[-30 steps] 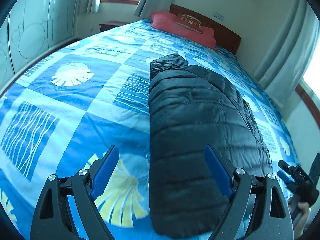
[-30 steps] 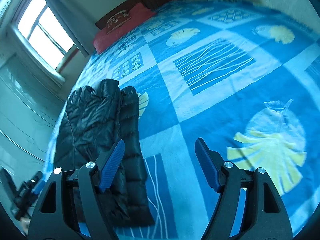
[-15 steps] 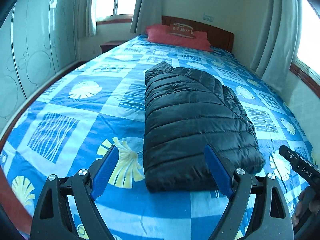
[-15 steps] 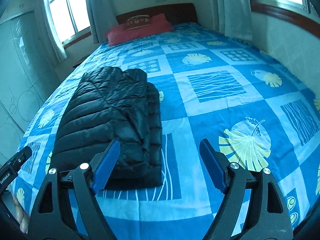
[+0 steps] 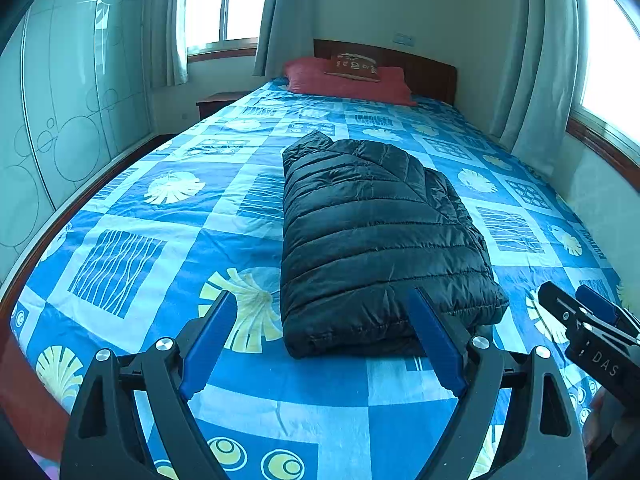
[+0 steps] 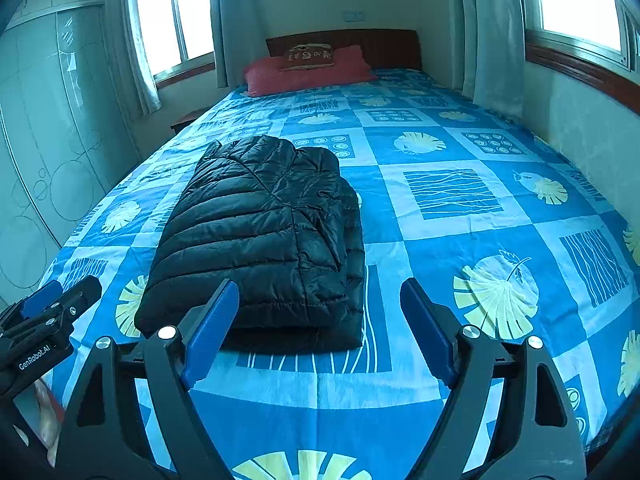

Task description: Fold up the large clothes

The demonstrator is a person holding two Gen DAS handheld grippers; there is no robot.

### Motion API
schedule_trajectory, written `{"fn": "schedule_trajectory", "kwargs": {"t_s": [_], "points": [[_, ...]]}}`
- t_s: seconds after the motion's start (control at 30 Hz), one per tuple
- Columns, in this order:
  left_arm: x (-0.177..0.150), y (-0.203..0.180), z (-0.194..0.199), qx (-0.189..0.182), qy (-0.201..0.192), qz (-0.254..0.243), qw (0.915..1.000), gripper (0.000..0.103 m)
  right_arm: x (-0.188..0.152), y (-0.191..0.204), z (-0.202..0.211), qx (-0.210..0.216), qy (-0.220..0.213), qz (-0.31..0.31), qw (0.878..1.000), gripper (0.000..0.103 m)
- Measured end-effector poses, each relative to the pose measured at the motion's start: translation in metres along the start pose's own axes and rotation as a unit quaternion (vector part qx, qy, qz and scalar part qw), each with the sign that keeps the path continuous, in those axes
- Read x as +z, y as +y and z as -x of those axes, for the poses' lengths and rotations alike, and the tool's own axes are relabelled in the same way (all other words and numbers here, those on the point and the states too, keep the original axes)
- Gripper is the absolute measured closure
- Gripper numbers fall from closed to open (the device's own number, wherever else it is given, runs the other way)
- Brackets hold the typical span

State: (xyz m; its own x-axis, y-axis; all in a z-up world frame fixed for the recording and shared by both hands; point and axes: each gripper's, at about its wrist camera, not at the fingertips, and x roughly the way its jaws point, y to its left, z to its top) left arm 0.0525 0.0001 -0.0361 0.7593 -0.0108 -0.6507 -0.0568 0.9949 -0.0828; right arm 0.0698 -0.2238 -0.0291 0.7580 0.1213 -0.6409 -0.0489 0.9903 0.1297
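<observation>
A black quilted puffer jacket [image 5: 376, 236] lies folded into a long bundle on the blue patterned bedspread [image 5: 168, 240]; it also shows in the right wrist view [image 6: 264, 236]. My left gripper [image 5: 322, 340] is open and empty, held above the foot of the bed just short of the jacket's near edge. My right gripper [image 6: 318, 328] is open and empty, near the jacket's right front corner. The right gripper also shows at the right edge of the left wrist view [image 5: 584, 324], and the left gripper at the left edge of the right wrist view [image 6: 48, 312].
Red pillows [image 5: 344, 80] lie against a wooden headboard [image 6: 380, 48] at the far end. A glass-fronted wardrobe [image 5: 60, 128] stands along the left. A wall with windows and curtains [image 6: 496, 36] runs along the right. A nightstand [image 5: 216, 102] stands at the far left.
Both grippers have pulled back and risen away from the jacket toward the foot of the bed, staying open. The folded jacket has stayed in place.
</observation>
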Motion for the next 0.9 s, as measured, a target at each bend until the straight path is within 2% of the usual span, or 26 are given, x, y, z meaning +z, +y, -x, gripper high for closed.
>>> {"fn": "schedule_trajectory", "kwargs": {"t_s": [0.9], "points": [[-0.0082,-0.0038,0.0056,0.001,0.001,0.0,1.0,0.017,-0.0064,0.0076,0.003,0.011,-0.002,0.005,1.0,0.02]]}}
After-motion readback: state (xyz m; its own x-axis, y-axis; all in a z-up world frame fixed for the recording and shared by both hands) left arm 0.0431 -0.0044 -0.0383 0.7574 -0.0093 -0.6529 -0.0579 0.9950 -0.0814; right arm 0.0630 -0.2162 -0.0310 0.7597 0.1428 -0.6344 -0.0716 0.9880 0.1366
